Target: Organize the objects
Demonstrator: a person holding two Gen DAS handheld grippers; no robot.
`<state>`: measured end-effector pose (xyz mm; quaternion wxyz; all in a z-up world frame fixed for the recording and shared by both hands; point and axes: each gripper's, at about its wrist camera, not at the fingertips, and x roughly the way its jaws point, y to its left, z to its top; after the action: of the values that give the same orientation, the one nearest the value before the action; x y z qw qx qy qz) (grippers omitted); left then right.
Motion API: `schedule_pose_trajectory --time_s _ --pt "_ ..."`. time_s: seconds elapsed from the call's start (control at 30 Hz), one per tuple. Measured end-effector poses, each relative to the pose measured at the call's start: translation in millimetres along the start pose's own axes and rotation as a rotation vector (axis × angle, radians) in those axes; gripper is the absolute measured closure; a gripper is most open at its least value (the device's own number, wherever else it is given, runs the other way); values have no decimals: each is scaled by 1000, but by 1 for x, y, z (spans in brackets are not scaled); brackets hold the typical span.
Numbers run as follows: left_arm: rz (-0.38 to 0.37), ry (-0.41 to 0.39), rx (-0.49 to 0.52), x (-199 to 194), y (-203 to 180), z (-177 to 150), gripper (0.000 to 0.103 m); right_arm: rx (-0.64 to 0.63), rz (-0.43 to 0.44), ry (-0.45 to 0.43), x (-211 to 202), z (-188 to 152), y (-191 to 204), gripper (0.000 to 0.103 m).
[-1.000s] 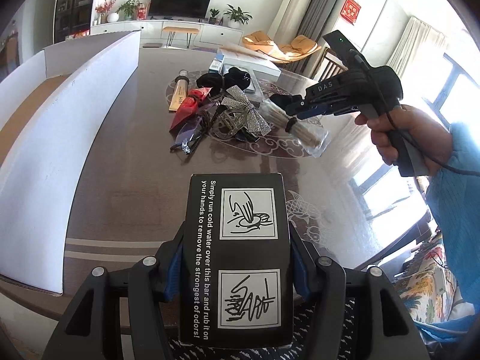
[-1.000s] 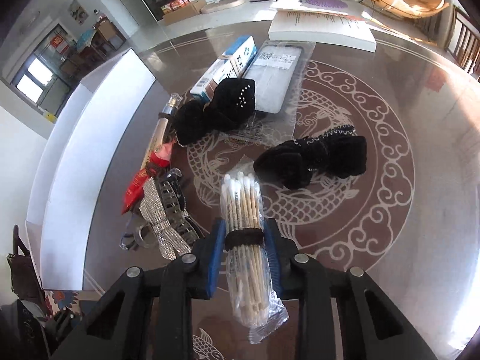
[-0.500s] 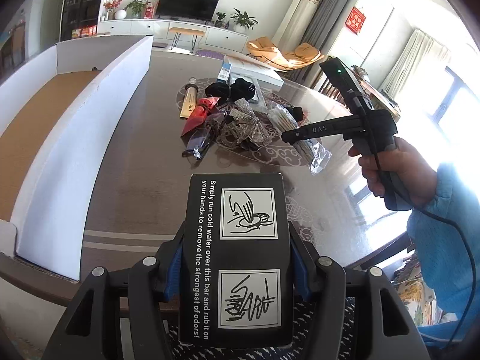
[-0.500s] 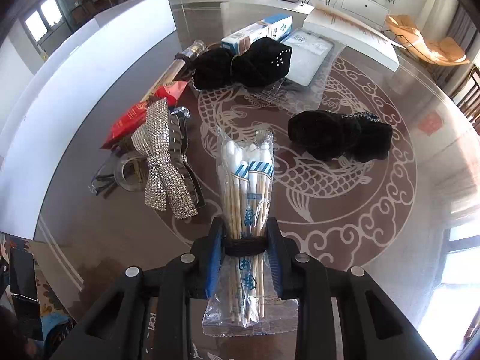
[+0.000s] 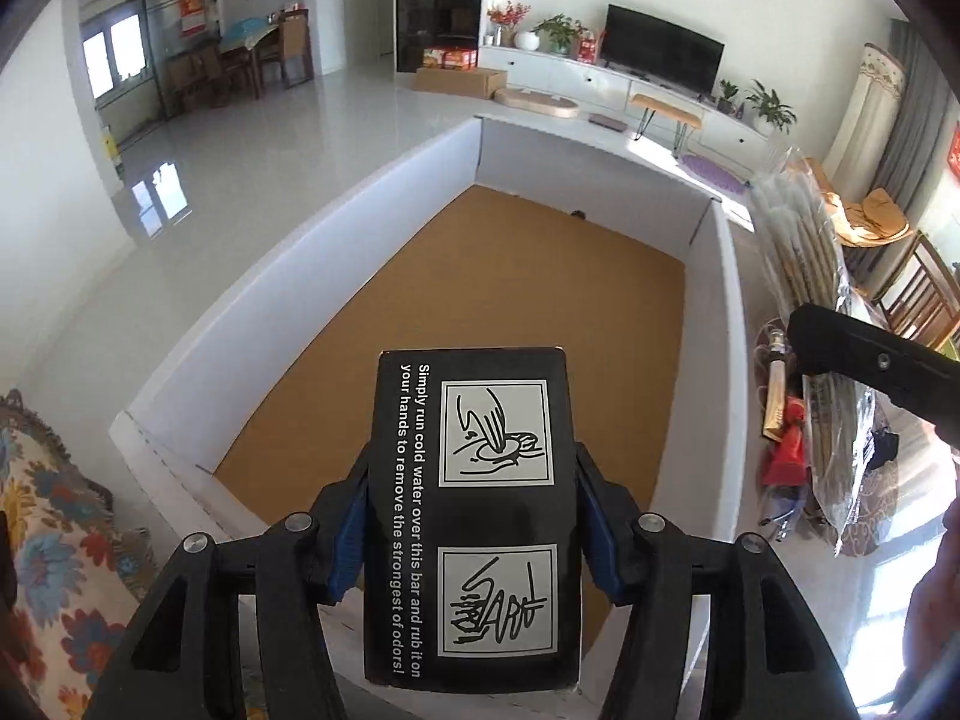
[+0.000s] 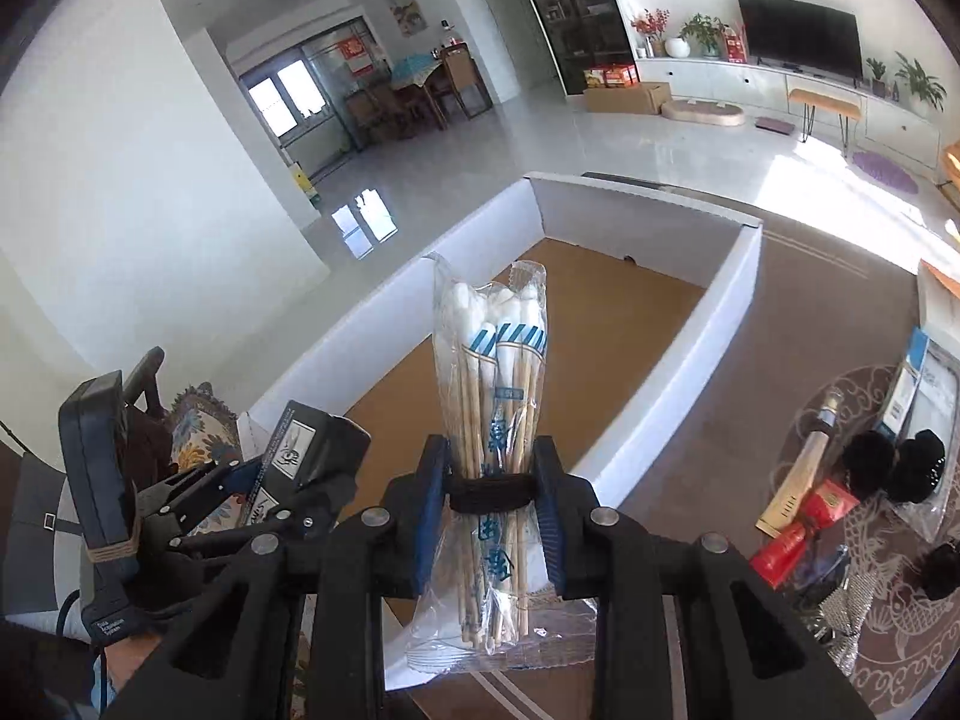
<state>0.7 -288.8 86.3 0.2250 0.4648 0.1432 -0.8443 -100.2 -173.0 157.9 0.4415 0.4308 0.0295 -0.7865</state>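
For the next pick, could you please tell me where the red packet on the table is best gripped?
Grip the red packet across its pinched narrow middle, coming from above: it lies flat, and the wooden stick lies close along its far side.

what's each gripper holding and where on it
Left gripper clamps a black box by its long sides. Right gripper pinches a cotton swab bag at its black band.

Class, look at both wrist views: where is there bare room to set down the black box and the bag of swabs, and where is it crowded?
The brown floor of the white-walled box is bare from wall to wall. The strip of table between the box's wall and the round pattern is also free. It is crowded on that pattern, around the red packet and the black hair pieces.
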Motion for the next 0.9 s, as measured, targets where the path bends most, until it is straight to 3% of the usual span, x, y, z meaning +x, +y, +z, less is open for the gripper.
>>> schedule_pose_trajectory --time_s 0.1,0.17,0.2,0.3,0.4,0.47,0.67,0.73,0.8,0.9 --pt "83 133 -66 35 14 2 25 -26 -2 29 48 3 27 68" --pt "122 170 -67 47 16 0 19 -37 -48 55 69 -1 34 43" --pt "131 175 -58 50 13 -1 19 -38 -60 50 71 -4 35 39" --pt "96 144 -40 51 4 -8 19 -37 -61 -15 55 -13 33 27" --pt "50 53 -53 33 -9 -16 19 -68 -132 -112 18 -24 23 16" --pt "-7 -15 -34 15 -26 -22 19 -78 -198 -173 -7 -38 10 7" --pt "-287 -183 98 -54 -91 -54 18 32 -428 -225 -75 -105 -73 6" --pt "-402 -195 170 -74 -122 -70 17 90 -542 -229 -98 -137 -106 5" --pt "-481 -171 257 -82 -155 -91 8 150 -658 -199 -124 -169 -143 5" --pt "-510 -123 363 -72 -203 -125 4 236 -755 -132 -145 -219 -187 5"
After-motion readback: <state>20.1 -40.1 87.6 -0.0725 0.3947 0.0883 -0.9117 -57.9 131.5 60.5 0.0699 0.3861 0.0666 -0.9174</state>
